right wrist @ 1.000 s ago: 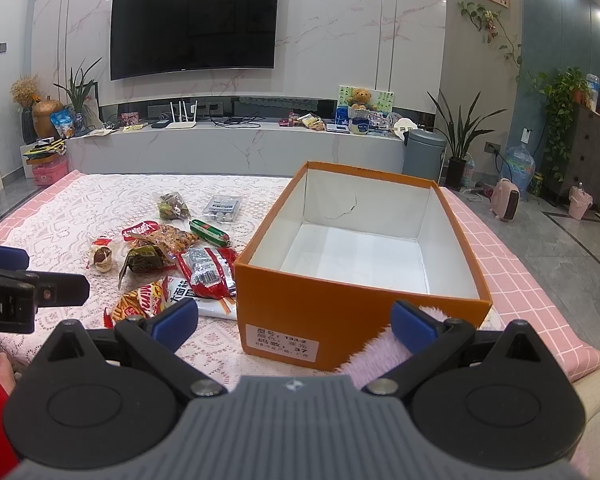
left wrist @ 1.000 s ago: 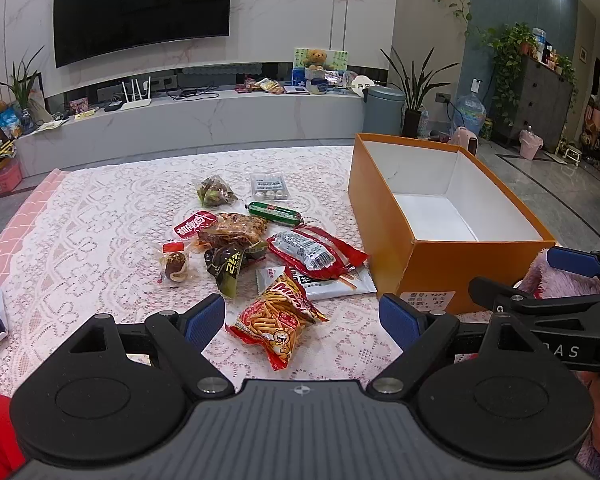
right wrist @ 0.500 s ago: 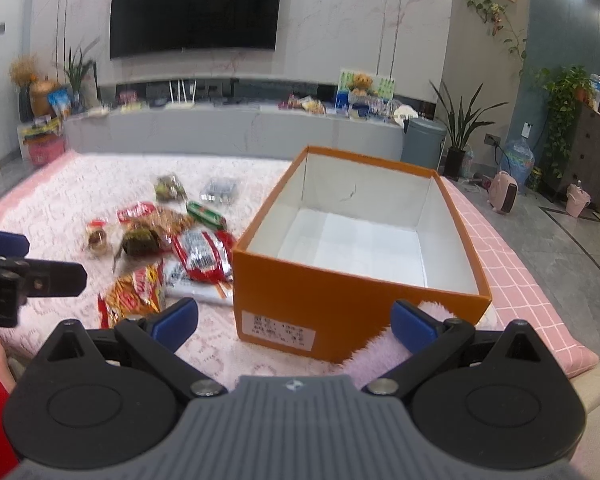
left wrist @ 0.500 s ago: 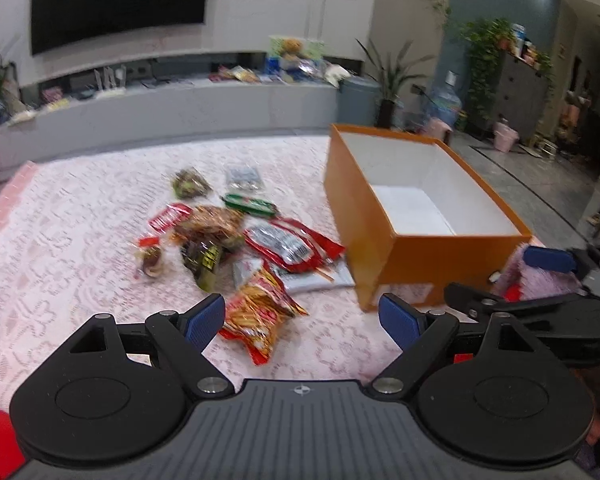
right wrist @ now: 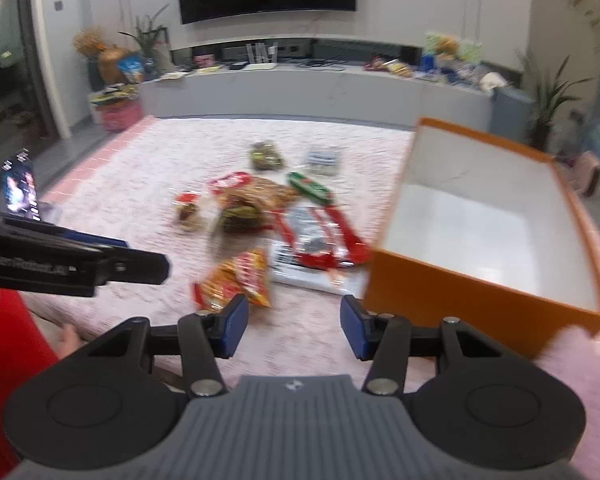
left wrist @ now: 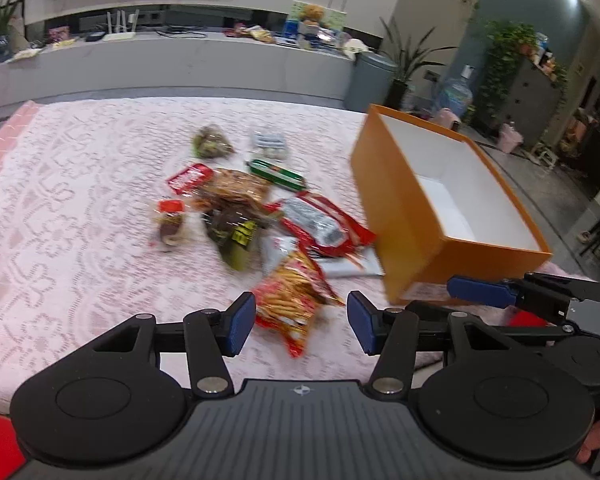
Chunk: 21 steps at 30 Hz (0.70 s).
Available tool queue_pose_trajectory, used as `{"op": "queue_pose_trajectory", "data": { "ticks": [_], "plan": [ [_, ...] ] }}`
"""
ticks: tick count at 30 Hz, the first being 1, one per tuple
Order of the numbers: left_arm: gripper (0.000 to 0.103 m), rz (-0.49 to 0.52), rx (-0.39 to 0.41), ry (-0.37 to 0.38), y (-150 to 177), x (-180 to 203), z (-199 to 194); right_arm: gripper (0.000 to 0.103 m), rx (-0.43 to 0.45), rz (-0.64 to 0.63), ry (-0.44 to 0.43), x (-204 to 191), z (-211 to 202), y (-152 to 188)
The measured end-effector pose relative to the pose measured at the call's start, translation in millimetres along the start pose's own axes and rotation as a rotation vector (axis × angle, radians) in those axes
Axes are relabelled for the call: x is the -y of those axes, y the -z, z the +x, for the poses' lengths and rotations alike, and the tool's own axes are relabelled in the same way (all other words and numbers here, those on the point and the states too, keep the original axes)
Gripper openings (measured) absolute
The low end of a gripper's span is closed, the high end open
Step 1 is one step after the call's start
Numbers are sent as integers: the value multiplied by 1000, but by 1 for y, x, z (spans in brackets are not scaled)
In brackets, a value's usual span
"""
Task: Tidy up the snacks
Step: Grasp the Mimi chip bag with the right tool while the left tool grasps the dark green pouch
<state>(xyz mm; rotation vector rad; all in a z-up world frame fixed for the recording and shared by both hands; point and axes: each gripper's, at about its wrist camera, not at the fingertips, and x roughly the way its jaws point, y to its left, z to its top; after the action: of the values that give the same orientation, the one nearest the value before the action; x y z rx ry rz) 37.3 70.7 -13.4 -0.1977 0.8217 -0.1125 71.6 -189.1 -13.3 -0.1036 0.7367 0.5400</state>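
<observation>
Several snack packets lie in a pile on the pink lace cloth (left wrist: 80, 208). Nearest is a red-orange bag of sticks (left wrist: 296, 300) (right wrist: 240, 276); behind it are a red sausage pack (left wrist: 320, 224) (right wrist: 320, 236), a green tube (left wrist: 276, 174) and a brown packet (left wrist: 236, 188). An empty orange box (left wrist: 404, 232) (right wrist: 480, 300) stands to their right. My left gripper (left wrist: 302, 322) is open, just in front of the stick bag. My right gripper (right wrist: 294, 326) is open and empty, near the box's front corner.
A flat white pack (right wrist: 312, 272) lies under the sausage pack. A phone (right wrist: 20, 192) stands at the cloth's left edge. A grey TV bench (left wrist: 180, 60) runs behind the cloth. A grey bin (left wrist: 370, 80) and plants stand at the back right.
Both grippers have moved forward and tilted toward the snack pile, the right one swinging left. The jaws of both are narrower than before. Nothing was picked up.
</observation>
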Motion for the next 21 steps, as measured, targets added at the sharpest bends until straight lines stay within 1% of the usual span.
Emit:
{"op": "queue_pose_trajectory", "data": {
  "ticks": [2,4,6,7,8,9,11,17,21],
  "plan": [
    [58,-6,-5,-26,-4,-5,1,50,-8,-7,-21,-7,9,-4],
    [56,-34,-16,-38,-8,-14,4,50,-19,-20,-13,-13,19,-7],
    [56,-44,-29,-46,-11,-23,8,50,-42,-15,-38,-16,31,-11],
    [56,-45,-33,-56,-13,-26,9,52,-58,-5,-61,-16,36,-13],
    [56,-43,-35,-67,-14,-30,11,58,-69,6,-85,-17,42,-15],
    [56,-41,-36,-76,-15,-32,13,68,-77,17,-101,-19,48,-16],
    [56,-50,-38,-80,-16,-38,15,72,-78,14,-104,-24,56,-19],
    [56,-79,-62,-78,-17,-56,28,73,-110,-27,-134,-34,89,-26],
    [56,-100,-77,-63,-15,-64,38,75,-152,-48,-122,-38,113,-26]
  ]
}}
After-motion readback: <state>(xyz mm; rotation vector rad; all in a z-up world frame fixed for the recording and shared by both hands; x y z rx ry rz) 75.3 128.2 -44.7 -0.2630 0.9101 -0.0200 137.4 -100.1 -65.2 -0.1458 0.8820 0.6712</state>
